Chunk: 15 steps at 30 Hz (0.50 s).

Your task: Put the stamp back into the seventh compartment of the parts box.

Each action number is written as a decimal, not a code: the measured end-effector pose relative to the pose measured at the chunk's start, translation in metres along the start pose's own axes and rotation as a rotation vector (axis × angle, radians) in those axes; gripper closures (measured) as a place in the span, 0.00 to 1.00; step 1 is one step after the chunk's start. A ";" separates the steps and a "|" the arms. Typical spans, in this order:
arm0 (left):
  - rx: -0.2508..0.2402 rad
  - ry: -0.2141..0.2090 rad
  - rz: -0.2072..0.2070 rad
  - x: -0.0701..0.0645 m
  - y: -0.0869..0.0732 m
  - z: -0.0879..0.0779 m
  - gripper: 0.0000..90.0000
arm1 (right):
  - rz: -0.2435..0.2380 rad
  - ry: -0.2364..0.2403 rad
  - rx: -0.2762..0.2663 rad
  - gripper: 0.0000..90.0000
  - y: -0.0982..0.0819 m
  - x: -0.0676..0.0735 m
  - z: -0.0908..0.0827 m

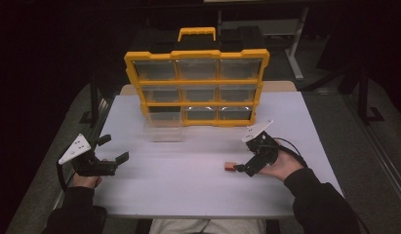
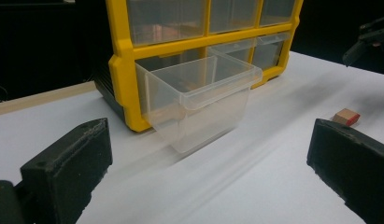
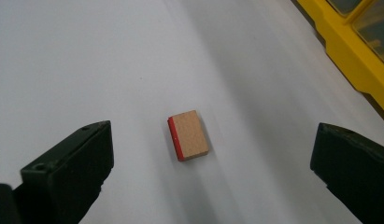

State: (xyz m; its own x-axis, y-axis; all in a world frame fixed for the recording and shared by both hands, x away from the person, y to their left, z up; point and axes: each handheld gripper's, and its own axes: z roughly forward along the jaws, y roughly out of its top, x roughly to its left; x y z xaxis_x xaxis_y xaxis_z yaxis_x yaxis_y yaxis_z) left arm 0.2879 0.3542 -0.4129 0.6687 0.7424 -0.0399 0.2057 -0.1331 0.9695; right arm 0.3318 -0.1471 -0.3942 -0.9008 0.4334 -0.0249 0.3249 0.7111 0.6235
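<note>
A small wooden block [image 1: 230,166] with one red side lies flat on the white table [image 1: 188,190], right of centre. My right gripper [image 1: 243,168] sits just right of it, open; in the right gripper view the block [image 3: 188,135] lies between and a little beyond the wide-spread jaws of this gripper [image 3: 212,140], untouched. My left gripper [image 1: 113,148] hovers open at the table's left side with nothing in it. In the left gripper view that gripper [image 2: 208,154] faces a clear plastic drawer [image 2: 199,98], with the block [image 2: 346,116] off to the right.
A yellow organizer [image 1: 197,83] with clear drawers stands upright at the back of the table. Its bottom-left drawer [image 1: 163,127] is pulled out onto the table. The organizer's yellow frame [image 3: 353,51] edges the right gripper view. Dark floor surrounds the table.
</note>
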 end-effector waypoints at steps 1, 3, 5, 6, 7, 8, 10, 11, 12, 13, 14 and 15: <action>-0.002 0.000 -0.002 0.000 0.000 0.000 0.00 | 0.000 0.002 0.001 0.00 0.000 0.000 0.001; -0.006 -0.003 -0.004 -0.001 0.000 0.000 0.00 | -0.012 0.009 0.013 0.00 0.003 0.001 0.004; -0.006 -0.004 -0.003 -0.001 0.001 0.000 0.00 | -0.021 0.016 0.025 0.00 0.005 0.002 0.007; -0.007 -0.005 -0.004 -0.001 0.001 0.000 0.00 | -0.021 0.016 0.025 0.00 0.005 0.002 0.007; -0.007 -0.006 -0.003 -0.001 0.001 0.000 0.00 | -0.020 0.018 0.029 0.00 0.006 0.002 0.009; -0.006 -0.007 -0.001 -0.001 0.001 0.000 0.00 | -0.026 0.023 0.034 0.00 0.007 0.003 0.011; -0.005 -0.008 0.000 -0.001 0.001 0.000 0.00 | -0.036 0.028 0.043 0.00 0.009 0.004 0.014; -0.007 -0.008 -0.001 -0.001 0.001 0.000 0.00 | -0.039 0.033 0.046 0.00 0.010 0.004 0.016; -0.008 -0.008 -0.001 -0.001 0.001 0.000 0.00 | -0.040 0.036 0.052 0.00 0.011 0.004 0.017; -0.008 -0.008 -0.001 -0.001 0.001 0.000 0.00 | -0.046 0.037 0.058 0.00 0.011 0.004 0.019; -0.008 -0.009 -0.001 -0.001 0.001 0.000 0.00 | -0.050 0.038 0.065 0.00 0.011 0.004 0.021; -0.007 -0.008 -0.001 -0.001 0.001 0.000 0.00 | -0.048 0.050 0.078 0.00 0.011 0.002 0.024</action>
State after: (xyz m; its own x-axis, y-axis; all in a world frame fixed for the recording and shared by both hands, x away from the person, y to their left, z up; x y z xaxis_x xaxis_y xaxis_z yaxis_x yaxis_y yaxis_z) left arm 0.2874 0.3533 -0.4122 0.6745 0.7370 -0.0430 0.2018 -0.1280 0.9710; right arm 0.3404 -0.1250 -0.4064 -0.9285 0.3711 -0.0124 0.3011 0.7722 0.5595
